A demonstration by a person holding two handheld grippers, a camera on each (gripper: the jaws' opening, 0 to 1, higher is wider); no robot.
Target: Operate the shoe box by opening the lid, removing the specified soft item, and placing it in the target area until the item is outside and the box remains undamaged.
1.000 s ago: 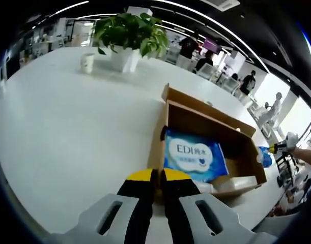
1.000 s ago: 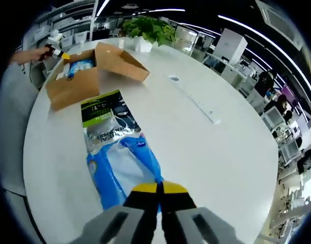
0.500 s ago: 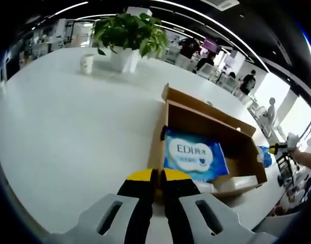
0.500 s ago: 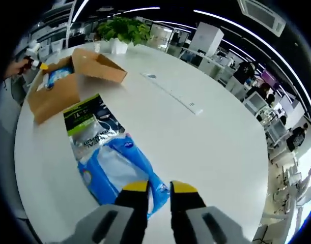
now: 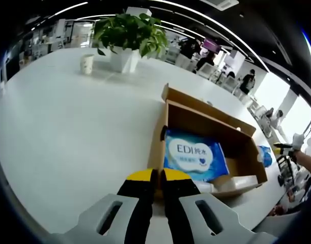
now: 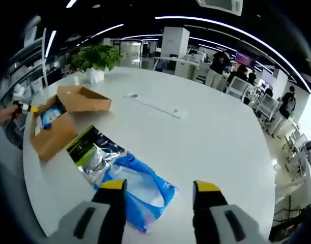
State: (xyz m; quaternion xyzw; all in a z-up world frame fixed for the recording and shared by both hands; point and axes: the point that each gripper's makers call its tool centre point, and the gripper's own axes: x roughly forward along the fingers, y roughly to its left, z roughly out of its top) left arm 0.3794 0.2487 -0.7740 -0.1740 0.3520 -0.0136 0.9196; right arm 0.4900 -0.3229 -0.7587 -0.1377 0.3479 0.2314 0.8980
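Left gripper view: bare white table (image 5: 58, 132) spreads wide to the left. The open shoe box (image 5: 208, 147) lies just ahead, a blue wipes pack (image 5: 193, 155) inside. The left gripper (image 5: 156, 176) is pressed together at the box's near edge; contact unclear.

Right gripper view: open tabletop ahead and right. The blue soft pack (image 6: 140, 190) lies on the table just beyond the spread, empty right gripper (image 6: 159, 186), a green-labelled pack (image 6: 94, 152) beside it.

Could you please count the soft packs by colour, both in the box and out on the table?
Blue packs: 2 (EDI pack in the cardboard box; blue pack on the table)
Green-and-black packs: 1 (green-and-black pack)
Total: 3
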